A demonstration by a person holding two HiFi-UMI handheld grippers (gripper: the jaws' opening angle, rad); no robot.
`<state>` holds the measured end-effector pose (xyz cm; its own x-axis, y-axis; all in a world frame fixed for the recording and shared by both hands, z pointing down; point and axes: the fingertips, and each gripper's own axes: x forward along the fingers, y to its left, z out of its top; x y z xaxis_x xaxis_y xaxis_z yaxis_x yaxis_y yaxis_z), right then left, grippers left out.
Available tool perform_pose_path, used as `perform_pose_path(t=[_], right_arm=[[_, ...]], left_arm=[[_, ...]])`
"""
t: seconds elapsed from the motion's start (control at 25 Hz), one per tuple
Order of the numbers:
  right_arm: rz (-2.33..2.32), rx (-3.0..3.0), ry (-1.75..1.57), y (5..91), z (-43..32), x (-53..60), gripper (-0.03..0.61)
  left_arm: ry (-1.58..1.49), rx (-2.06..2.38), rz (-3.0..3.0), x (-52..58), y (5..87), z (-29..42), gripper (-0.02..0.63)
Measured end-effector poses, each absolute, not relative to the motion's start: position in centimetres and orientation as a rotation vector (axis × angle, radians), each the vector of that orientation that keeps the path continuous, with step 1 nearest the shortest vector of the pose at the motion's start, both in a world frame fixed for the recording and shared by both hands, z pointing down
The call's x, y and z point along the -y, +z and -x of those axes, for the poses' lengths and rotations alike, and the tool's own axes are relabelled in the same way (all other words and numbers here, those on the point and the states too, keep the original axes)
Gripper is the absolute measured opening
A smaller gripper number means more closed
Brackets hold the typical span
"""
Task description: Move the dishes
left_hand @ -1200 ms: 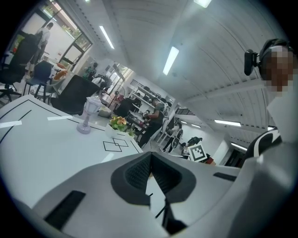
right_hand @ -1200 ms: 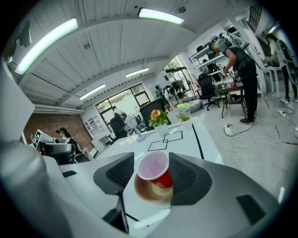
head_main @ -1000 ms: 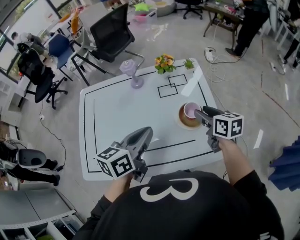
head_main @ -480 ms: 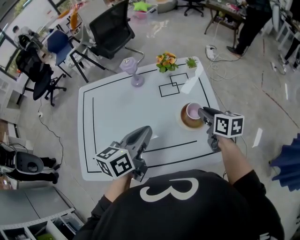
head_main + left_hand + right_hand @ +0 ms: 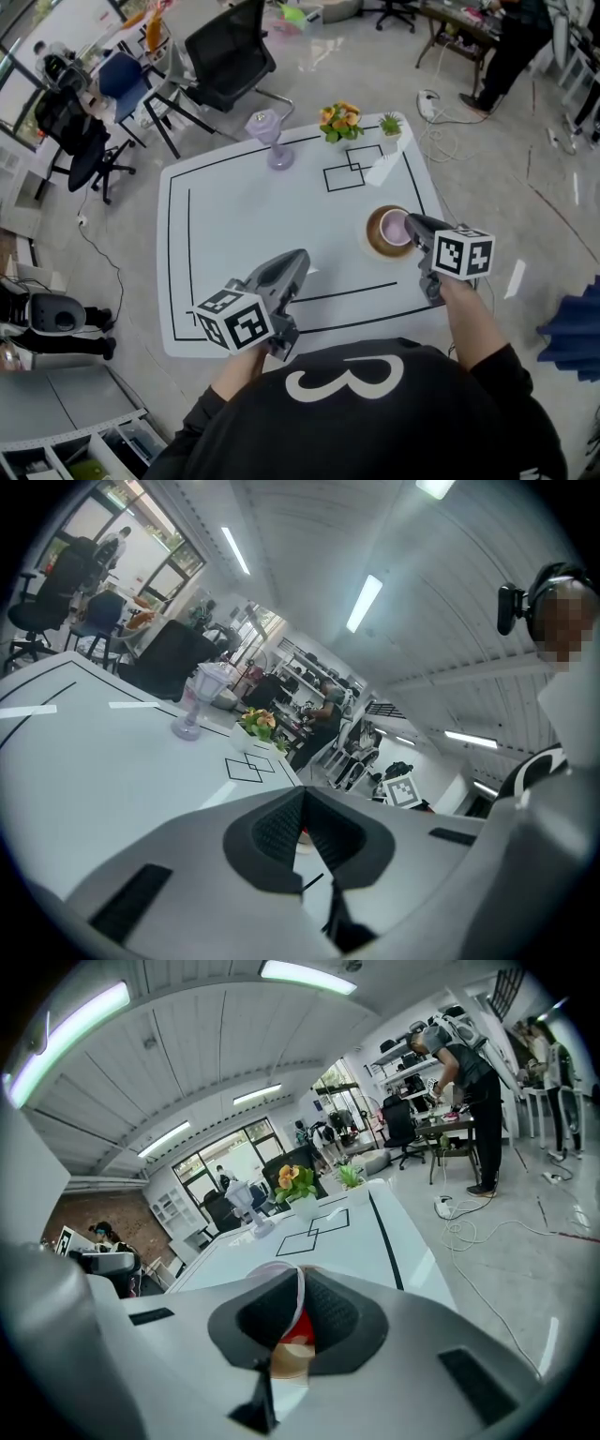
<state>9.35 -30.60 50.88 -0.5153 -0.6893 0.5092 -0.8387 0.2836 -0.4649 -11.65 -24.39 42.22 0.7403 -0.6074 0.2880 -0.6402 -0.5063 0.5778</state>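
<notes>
**A:** What sits in what?

**B:** A lilac cup stands on a brown saucer near the right edge of the table, about midway along that edge. From above, the cup's inside shows plain pale lilac.

**A:** And the right gripper?

**B:** Its jaws have just been closing. They now stand almost together, pinching the cup's thin rim on the side nearest the person. In the right gripper view the rim runs straight up between the pads.

**A:** The left gripper?

**B:** Its jaws are pressed together with nothing between them. It hangs over the table by the middle of the near edge, and the cup is well apart to its right.

**A:** Anything else?

**B:** A lilac goblet, a pot of flowers and a small green plant stand along the far edge.
</notes>
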Motion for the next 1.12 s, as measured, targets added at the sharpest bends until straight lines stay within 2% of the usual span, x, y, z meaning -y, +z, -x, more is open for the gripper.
perform_pose_path(t=[0.6, 1.12], right_arm=[[-1.219, 2.561, 0.967, 44.4, -4.5, 30.7, 0.032], [-0.982, 2.585, 0.945, 46.1, 3.2, 30.1, 0.032]], left_arm=[[0.036, 0.982, -2.228, 24.1, 41.5, 12.5, 0.003], [0.033, 1.071, -2.156, 22.4, 42.3, 15.3, 0.003]])
